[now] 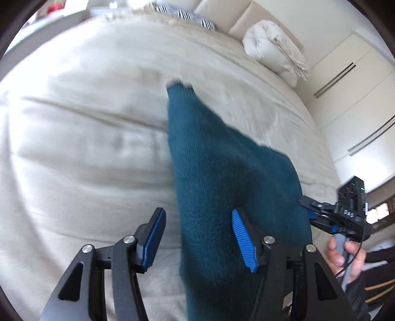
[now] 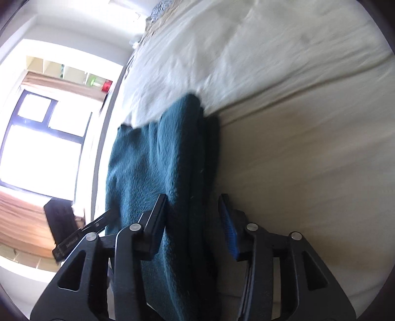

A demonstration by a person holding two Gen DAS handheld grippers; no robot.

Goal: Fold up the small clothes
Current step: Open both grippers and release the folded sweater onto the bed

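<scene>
With the teal knit garment [image 1: 222,172] draped over the cream bedspread [image 1: 86,148] between both sets of parted jaws, the left gripper [image 1: 200,237] and right gripper [image 2: 192,222] pinched nothing, so withdrawing straight back would likely spare the fold.

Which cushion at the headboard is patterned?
The striped cushion, black and white, lying left of the plain white bundle in the left wrist view.

- Teal knit garment [image 1: 222,172], deep blue-green all over.
- Bed cover [image 1: 86,148] plain cream.
- Left hand-held gripper [image 1: 197,239]: black frame, bright blue ribbed pads.
- Pillow [image 1: 195,18] in a black-and-white zigzag.
- Bundled duvet [image 1: 274,47] white.
- Window frame [image 2: 47,123] dark.
</scene>
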